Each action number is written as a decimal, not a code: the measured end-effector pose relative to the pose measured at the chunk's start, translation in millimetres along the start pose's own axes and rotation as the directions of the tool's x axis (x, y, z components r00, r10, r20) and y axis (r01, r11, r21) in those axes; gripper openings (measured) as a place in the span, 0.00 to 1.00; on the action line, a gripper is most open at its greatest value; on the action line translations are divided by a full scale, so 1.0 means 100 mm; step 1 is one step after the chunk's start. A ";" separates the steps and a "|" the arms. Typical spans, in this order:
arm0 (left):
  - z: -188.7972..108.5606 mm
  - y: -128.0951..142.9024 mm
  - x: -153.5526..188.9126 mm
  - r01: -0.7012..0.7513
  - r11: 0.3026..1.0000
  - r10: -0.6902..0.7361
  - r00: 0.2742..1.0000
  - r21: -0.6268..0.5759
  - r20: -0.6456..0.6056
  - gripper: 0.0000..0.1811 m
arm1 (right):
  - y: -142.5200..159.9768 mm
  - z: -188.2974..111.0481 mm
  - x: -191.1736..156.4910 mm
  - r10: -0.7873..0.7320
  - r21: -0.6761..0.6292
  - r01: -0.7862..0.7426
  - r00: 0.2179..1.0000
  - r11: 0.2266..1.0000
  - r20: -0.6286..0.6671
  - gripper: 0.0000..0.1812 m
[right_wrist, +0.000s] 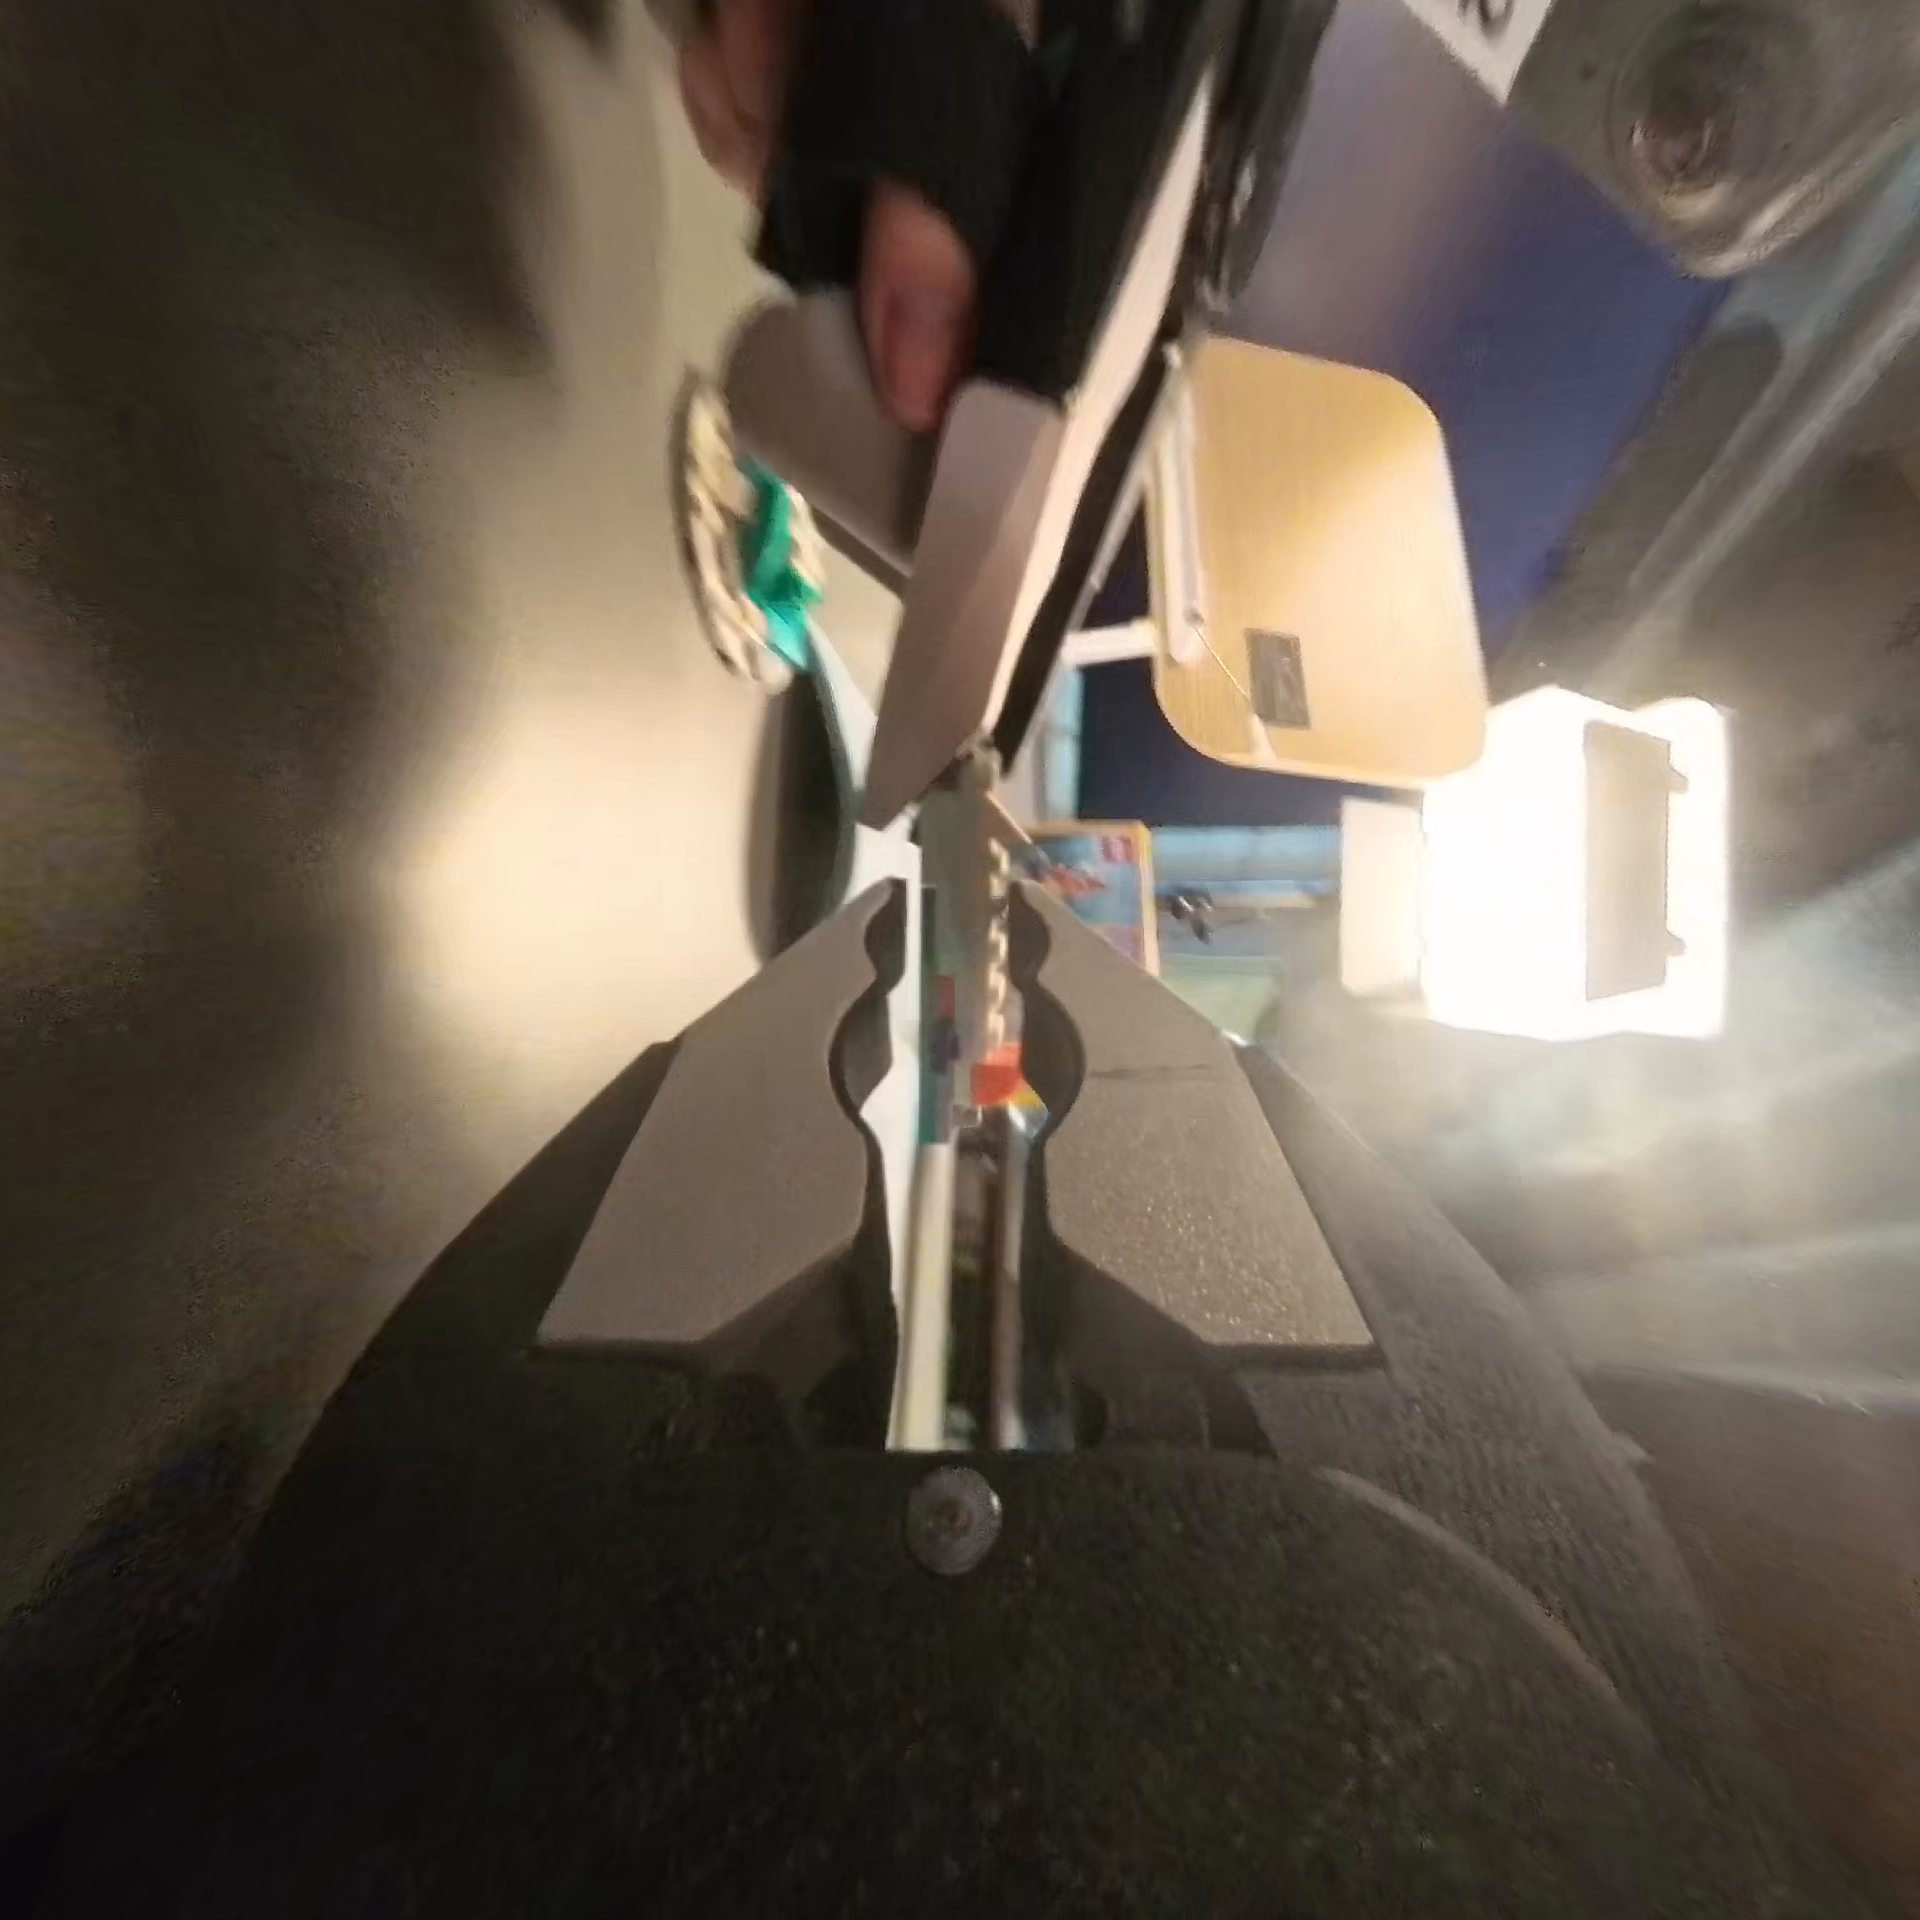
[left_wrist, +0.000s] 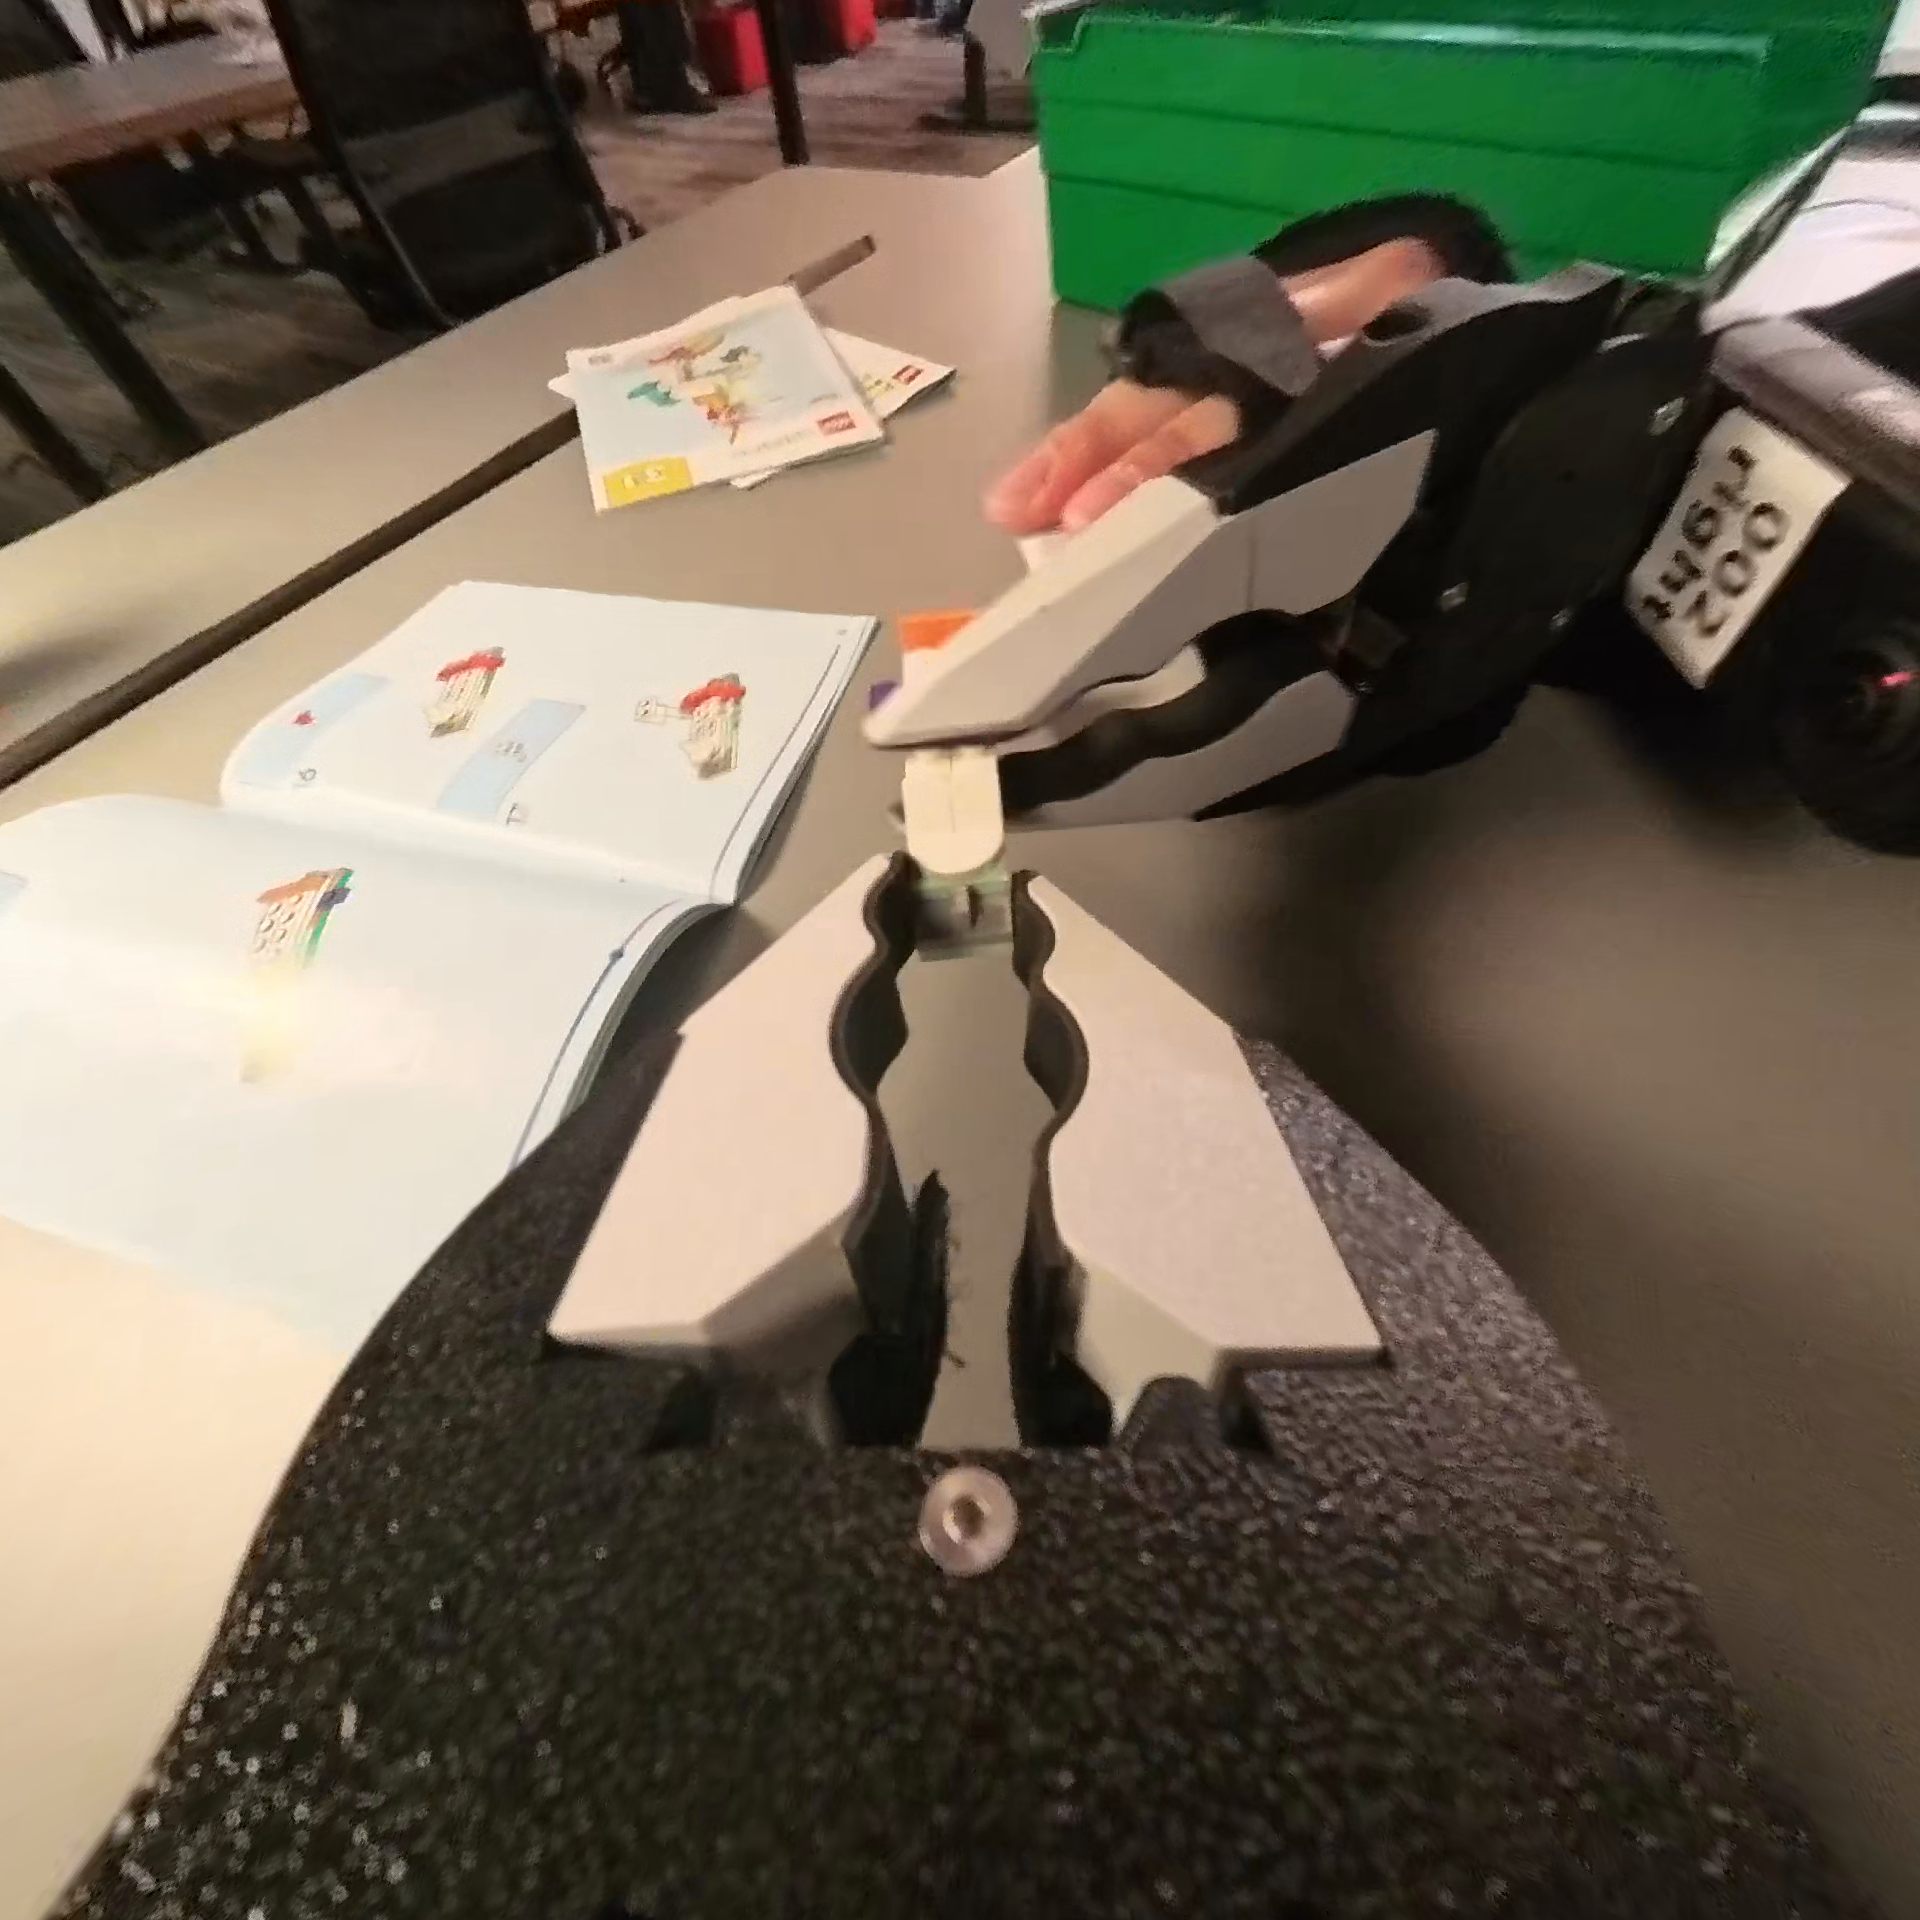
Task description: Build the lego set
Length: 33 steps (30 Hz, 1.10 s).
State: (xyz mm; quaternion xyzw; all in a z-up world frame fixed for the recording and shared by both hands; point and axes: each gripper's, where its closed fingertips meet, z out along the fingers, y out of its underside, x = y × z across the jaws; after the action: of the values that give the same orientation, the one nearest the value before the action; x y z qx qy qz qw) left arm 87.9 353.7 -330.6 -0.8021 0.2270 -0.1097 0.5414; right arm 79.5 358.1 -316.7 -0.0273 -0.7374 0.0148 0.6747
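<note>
A small lego build, white (left_wrist: 951,821) with a pale green end and orange and purple bits, is held in the air between both grippers. My left gripper (left_wrist: 961,883) is shut on its pale green end. My right gripper (left_wrist: 945,764) comes in from the right and is shut on the other end. In the right wrist view the build (right_wrist: 971,997) runs edge-on between my right gripper's (right_wrist: 961,904) jaws up to the left gripper (right_wrist: 961,779). I cannot tell whether it is one piece or two pressed together.
An open instruction booklet (left_wrist: 468,831) lies on the grey table (left_wrist: 1351,1039) to the left, with more booklets (left_wrist: 727,405) behind. A green bin (left_wrist: 1403,135) stands at the back right. Loose lego pieces (right_wrist: 743,540) lie on the table, near a lego box (right_wrist: 1091,894). Less than 4 cm separates the two grippers' tips.
</note>
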 end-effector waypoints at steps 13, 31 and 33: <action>0.08 0.44 0.18 -0.104 0.950 0.094 0.994 -0.295 -0.049 0.09 | 0.69 -0.86 0.52 0.618 -0.025 -0.672 0.694 0.740 -0.370 0.25; -1.12 -0.98 -0.97 -0.373 0.692 0.046 0.877 0.618 0.478 0.34 | 1.13 -0.69 0.86 0.589 0.056 -0.800 0.391 0.597 -0.707 0.26; -1.10 -0.81 -1.24 -0.259 0.724 -0.099 0.878 0.640 0.468 0.38 | 1.20 -0.60 0.86 0.568 0.033 -0.798 0.398 0.602 -0.721 0.25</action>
State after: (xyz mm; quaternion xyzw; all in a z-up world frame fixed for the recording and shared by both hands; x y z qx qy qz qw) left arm -46.4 348.4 -204.4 -0.5357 0.0672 0.0367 0.8410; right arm 133.8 481.7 -232.8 -0.4434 -0.3549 0.1642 0.8065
